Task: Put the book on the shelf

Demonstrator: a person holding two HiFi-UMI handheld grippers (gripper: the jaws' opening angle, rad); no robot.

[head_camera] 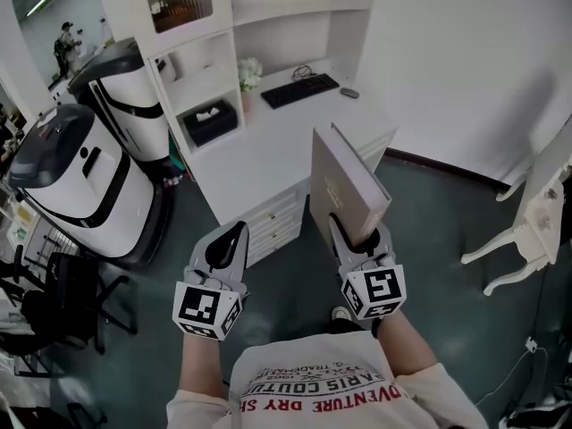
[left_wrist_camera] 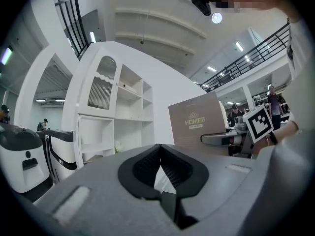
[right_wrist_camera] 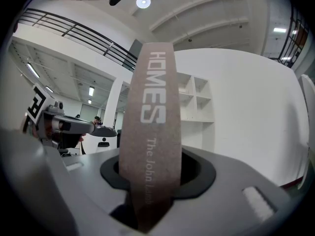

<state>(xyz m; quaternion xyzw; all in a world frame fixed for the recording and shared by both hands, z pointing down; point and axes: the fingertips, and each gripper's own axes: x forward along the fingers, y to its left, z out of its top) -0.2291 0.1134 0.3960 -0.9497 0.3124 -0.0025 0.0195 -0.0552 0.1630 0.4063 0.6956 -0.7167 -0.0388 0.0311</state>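
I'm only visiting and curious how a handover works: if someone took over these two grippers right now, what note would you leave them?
Left gripper: jaws together, nothing between them, held low beside the right one.
Right gripper: shut on the book, which stands upright in its jaws.
Where things are: the book is in the air in front of the white desk, and the shelf unit rises behind the desk.
Done: the book is picked up.
Left: carry it over to the shelf unit, stand it in a compartment and let go.
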